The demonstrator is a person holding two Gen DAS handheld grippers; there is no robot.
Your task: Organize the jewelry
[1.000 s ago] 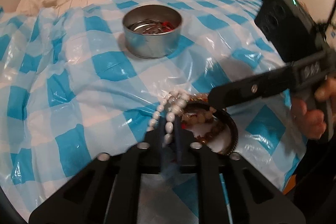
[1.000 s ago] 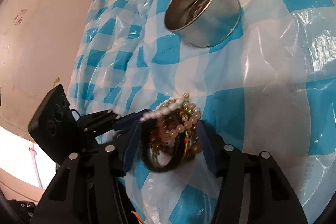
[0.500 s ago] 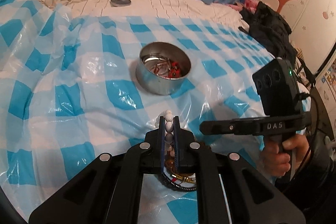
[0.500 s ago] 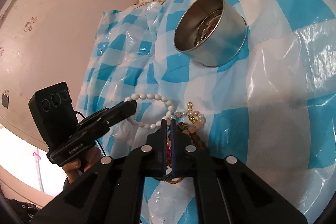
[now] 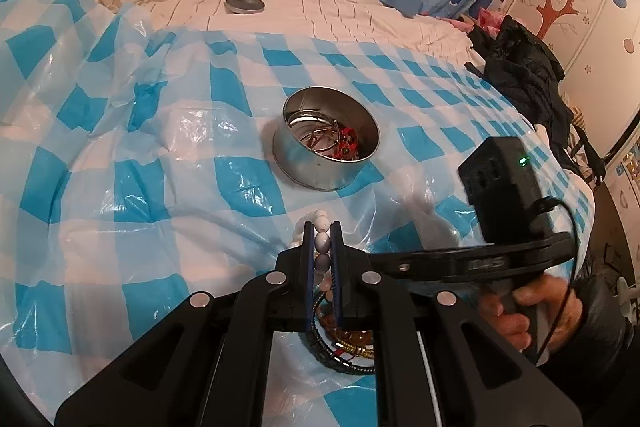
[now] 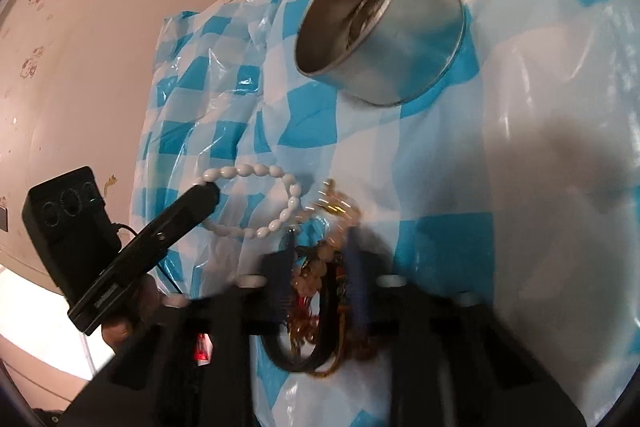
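Pearl bracelet [image 5: 322, 261] notes, step in hand = lift it clear of the pile and into the tin (my reading).

1. L gripper [image 5: 322, 229]: jaws narrow, clamped on the white beads, which sit between the pads. In R wrist view it comes in from 8 o'clock, and the loop hangs open from its tip toward 3 o'clock.
2. Bracelet's far end: lies right at the pile of bracelets [image 6: 320, 279], beside the gold bit at the pile's 12 o'clock. Can't tell if it's snagged or only touching. Judgement: raise slowly and watch that end; if the pile moves w/ it, stop.
3. Pile: black band, amber beads, gold chain, on the checked plastic sheet [image 5: 160, 187]. It's at 6 o'clock in both views, partly under the L gripper in L wrist view.
4. R gripper [image 6: 320, 239]: jaws opening, w/ the pile between them; frame is blurred, and the pads don't look to be pressing. Judgement: better to pin the pile down here while L pulls, else the tangle may ride up.
5. Tin [image 5: 312, 175]: upright, at 12 o'clock from the L gripper, well apart; metal rings and red pieces are inside. Judgement: carry the bracelet over the rim, lower till the beads pool, then let go. The beads are strung and limp, so the loop will swing; go slow.
6. Risk: the sheet is slick and creased, so the tin could slide if bumped.
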